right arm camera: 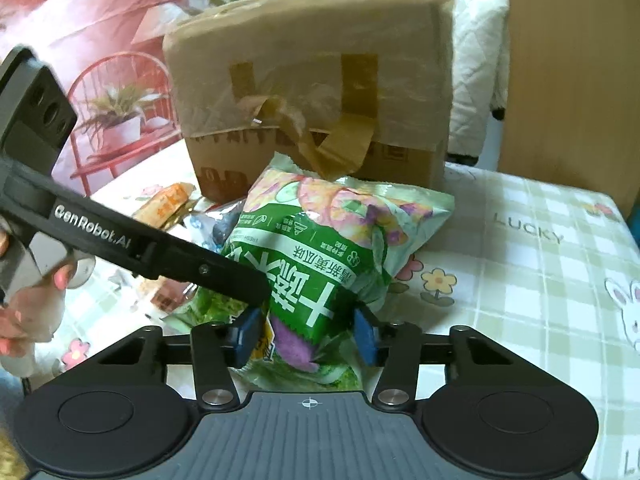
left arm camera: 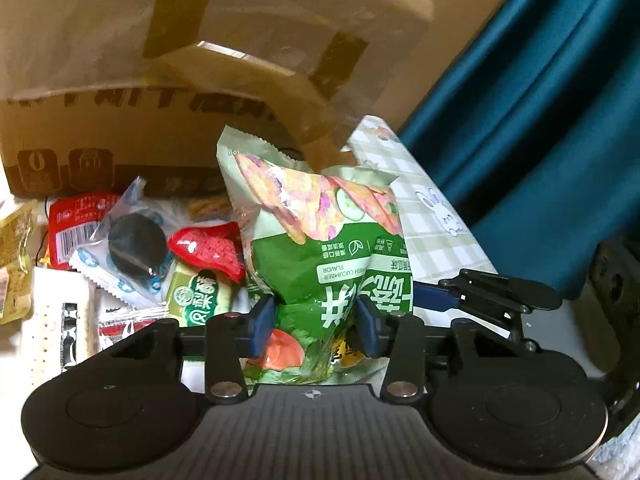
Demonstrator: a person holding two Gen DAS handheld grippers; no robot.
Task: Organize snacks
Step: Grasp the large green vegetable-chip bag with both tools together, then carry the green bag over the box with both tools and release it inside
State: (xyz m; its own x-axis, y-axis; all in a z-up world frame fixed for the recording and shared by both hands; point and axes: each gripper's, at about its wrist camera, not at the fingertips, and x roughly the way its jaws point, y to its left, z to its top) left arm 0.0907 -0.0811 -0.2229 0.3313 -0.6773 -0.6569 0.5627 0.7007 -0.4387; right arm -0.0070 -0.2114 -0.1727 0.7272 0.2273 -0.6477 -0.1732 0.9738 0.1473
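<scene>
A green cucumber-flavour chip bag (left arm camera: 320,248) stands between both grippers. My left gripper (left arm camera: 316,320) is shut on its lower part, blue pads pressing both sides. My right gripper (right arm camera: 306,334) is shut on the same bag (right arm camera: 332,256) from the other side. The right gripper's fingers (left arm camera: 492,292) show at the right in the left wrist view. The left gripper's arm (right arm camera: 160,252) crosses the right wrist view from the left and reaches the bag. A pile of small snacks lies to the left: a cookie pack (left arm camera: 132,244), a red packet (left arm camera: 80,220), a green packet (left arm camera: 198,296).
A taped cardboard box (right arm camera: 312,92) stands just behind the bag, also seen in the left wrist view (left arm camera: 160,80). The table has a green checked cloth (right arm camera: 520,264). A teal curtain (left arm camera: 540,120) hangs at the right. An orange packet (right arm camera: 168,200) lies beside the box.
</scene>
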